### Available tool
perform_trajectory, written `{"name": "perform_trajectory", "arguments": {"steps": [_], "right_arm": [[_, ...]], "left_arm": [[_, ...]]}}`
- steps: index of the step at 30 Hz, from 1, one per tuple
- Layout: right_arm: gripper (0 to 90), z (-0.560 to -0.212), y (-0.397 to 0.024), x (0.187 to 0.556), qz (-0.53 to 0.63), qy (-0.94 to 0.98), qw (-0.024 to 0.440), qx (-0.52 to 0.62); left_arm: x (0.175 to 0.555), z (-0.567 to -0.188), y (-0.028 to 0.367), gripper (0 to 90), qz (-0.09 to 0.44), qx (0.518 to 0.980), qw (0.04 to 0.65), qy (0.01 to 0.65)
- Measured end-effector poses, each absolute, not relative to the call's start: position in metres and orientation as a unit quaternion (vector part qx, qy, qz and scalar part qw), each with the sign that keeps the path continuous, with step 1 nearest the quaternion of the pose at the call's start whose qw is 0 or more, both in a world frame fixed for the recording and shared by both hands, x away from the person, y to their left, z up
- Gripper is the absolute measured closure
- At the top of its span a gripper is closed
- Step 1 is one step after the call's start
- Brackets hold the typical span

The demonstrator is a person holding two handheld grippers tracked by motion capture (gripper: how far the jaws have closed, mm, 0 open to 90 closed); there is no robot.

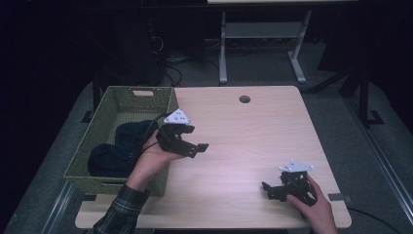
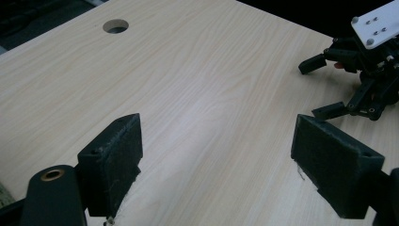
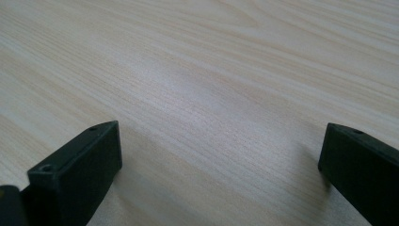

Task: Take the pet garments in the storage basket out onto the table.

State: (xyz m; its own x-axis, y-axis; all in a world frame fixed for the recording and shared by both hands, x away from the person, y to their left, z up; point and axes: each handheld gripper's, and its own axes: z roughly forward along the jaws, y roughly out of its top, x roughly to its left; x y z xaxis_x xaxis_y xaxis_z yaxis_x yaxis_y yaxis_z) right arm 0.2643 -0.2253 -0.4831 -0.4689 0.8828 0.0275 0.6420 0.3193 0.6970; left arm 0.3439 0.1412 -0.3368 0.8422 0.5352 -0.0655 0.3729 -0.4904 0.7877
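My left gripper (image 1: 196, 138) hovers just over the light wooden table (image 1: 248, 141), right beside the green woven basket (image 1: 117, 187). Its jaws stand wide open and point toward the table's middle, with bare wood between them in the left gripper view (image 2: 216, 136). A dark cloth (image 1: 114, 151) lies bunched inside the basket. My right gripper (image 1: 267, 191) rests low near the front right of the table, jaws open and pointing left. In the right gripper view (image 3: 221, 136) nothing but wood grain lies between its jaws. The left gripper view also shows the right gripper (image 2: 313, 89) farther off.
A round cable hole (image 1: 244, 99) sits near the table's far edge, also seen as the hole (image 2: 115, 26) in the left gripper view. Beyond the table stand a white desk frame (image 1: 223, 48) and cables on a dark floor.
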Motion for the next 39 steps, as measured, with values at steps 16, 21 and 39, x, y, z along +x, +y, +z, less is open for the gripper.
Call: {"name": "perform_trajectory", "arguments": {"steps": [16, 21, 39], "right_arm": [[0.0, -0.483, -0.225, 0.264, 0.329, 0.791, 0.183, 0.481], [0.0, -0.483, -0.225, 0.264, 0.329, 0.791, 0.183, 0.481], [0.0, -0.483, -0.225, 0.264, 0.329, 0.791, 0.183, 0.482]], "left_arm": [[0.347, -0.333, 0.17, 16.4, 0.098, 0.85, 0.435, 0.281], [0.349, -0.33, 0.185, 16.4, 0.104, 0.843, 0.439, 0.294], [0.355, -0.325, 0.238, 16.4, 0.135, 0.82, 0.435, 0.345]]}}
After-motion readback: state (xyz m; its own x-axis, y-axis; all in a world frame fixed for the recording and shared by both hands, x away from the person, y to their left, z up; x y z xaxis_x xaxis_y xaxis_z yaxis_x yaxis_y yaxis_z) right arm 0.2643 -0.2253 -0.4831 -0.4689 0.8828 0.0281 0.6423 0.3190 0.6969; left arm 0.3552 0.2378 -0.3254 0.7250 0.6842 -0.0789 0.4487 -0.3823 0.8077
